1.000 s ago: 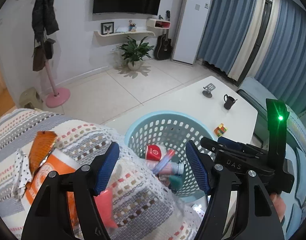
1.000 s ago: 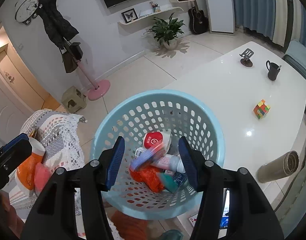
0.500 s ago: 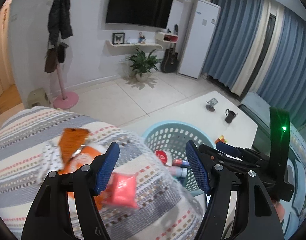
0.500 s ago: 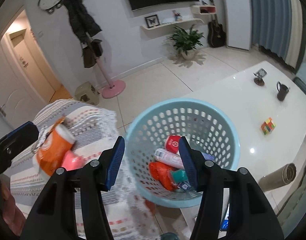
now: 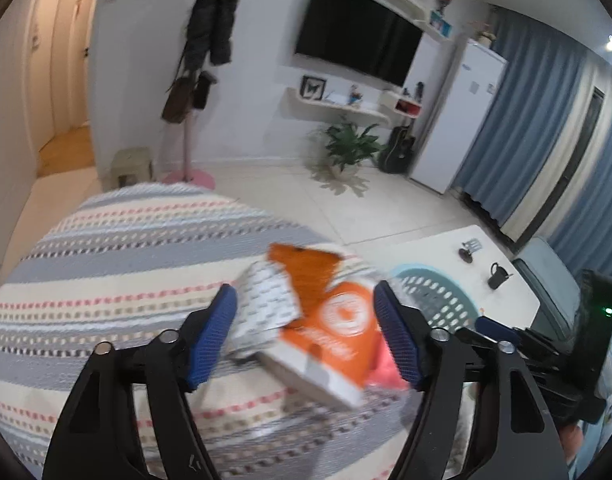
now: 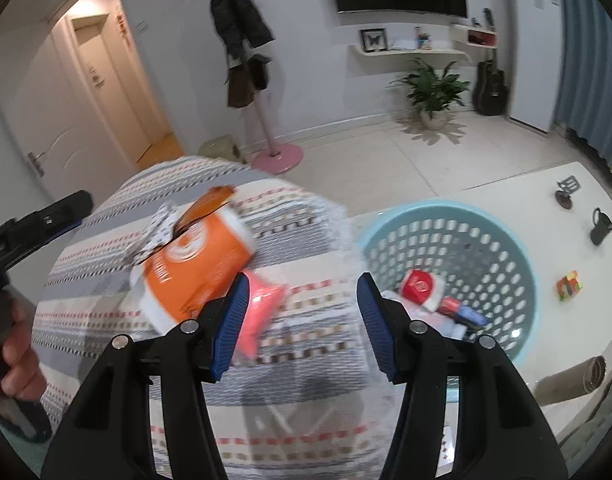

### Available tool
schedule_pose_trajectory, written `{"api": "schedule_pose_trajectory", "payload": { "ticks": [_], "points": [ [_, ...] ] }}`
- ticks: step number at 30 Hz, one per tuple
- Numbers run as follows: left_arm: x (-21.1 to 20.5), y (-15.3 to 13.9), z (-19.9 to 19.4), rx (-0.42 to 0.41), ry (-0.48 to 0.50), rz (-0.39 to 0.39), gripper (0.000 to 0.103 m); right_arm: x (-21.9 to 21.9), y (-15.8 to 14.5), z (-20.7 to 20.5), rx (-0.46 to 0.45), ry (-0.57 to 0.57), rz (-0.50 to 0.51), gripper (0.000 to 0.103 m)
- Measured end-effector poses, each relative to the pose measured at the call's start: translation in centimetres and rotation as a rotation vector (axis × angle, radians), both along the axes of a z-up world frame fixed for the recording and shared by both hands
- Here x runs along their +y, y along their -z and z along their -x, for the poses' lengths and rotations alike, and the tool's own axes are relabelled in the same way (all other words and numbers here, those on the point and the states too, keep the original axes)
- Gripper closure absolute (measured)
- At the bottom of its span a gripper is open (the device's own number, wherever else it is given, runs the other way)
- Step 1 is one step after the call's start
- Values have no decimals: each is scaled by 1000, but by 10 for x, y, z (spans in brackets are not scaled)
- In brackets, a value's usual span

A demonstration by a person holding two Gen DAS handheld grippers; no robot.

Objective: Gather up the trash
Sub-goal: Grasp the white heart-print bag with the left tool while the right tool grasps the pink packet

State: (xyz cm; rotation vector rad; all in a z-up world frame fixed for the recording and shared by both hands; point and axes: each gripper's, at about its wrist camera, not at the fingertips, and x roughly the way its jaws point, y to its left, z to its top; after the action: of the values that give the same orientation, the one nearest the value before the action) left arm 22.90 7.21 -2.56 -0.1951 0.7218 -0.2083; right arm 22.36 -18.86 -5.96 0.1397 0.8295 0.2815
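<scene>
An orange and white torn box (image 5: 329,332) (image 6: 194,264) lies on the striped blanket (image 5: 106,248) (image 6: 298,360), with a white patterned wrapper (image 5: 266,304) and a pink-red wrapper (image 6: 262,304) (image 5: 381,372) beside it. My left gripper (image 5: 306,336) is open, its fingers on either side of the box. My right gripper (image 6: 304,320) is open and empty over the blanket, the pink wrapper by its left finger. The light blue basket (image 6: 521,264) (image 5: 433,292) holds several pieces of trash.
The basket stands on a white table (image 6: 553,192) with a black mug (image 6: 599,226), a phone stand (image 6: 565,190), a colour cube (image 6: 569,286) and a tan flask (image 6: 573,378). A pink coat stand (image 6: 266,128) and a plant (image 6: 433,92) are on the floor behind.
Both grippers have swung left, away from the basket and over the blanket. The left gripper now frames the orange box. Both stayed open.
</scene>
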Motion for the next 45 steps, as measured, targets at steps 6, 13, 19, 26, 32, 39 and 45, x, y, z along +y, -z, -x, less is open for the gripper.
{"api": "schedule_pose_trajectory", "payload": {
  "ticks": [6, 13, 19, 26, 32, 39, 45],
  "points": [
    [23, 33, -17, 89, 29, 48, 31, 29, 15, 2, 43, -46, 13, 50],
    [20, 64, -46, 158, 70, 24, 31, 42, 28, -1, 87, -60, 20, 50],
    [25, 81, -54, 192, 103, 94, 57, 41, 33, -7, 110, -52, 20, 50],
    [36, 84, -46, 159, 74, 87, 76, 45, 45, -13, 157, -60, -24, 50],
    [56, 85, -43, 138, 26, 124, 79, 49, 53, -21, 187, -46, -34, 50],
    [66, 74, -37, 92, -3, 135, 79, 61, 52, -28, 165, -33, 18, 50],
    [64, 65, -35, 69, 2, 129, 80, 64, 53, -27, 144, -45, 31, 62]
  ]
}}
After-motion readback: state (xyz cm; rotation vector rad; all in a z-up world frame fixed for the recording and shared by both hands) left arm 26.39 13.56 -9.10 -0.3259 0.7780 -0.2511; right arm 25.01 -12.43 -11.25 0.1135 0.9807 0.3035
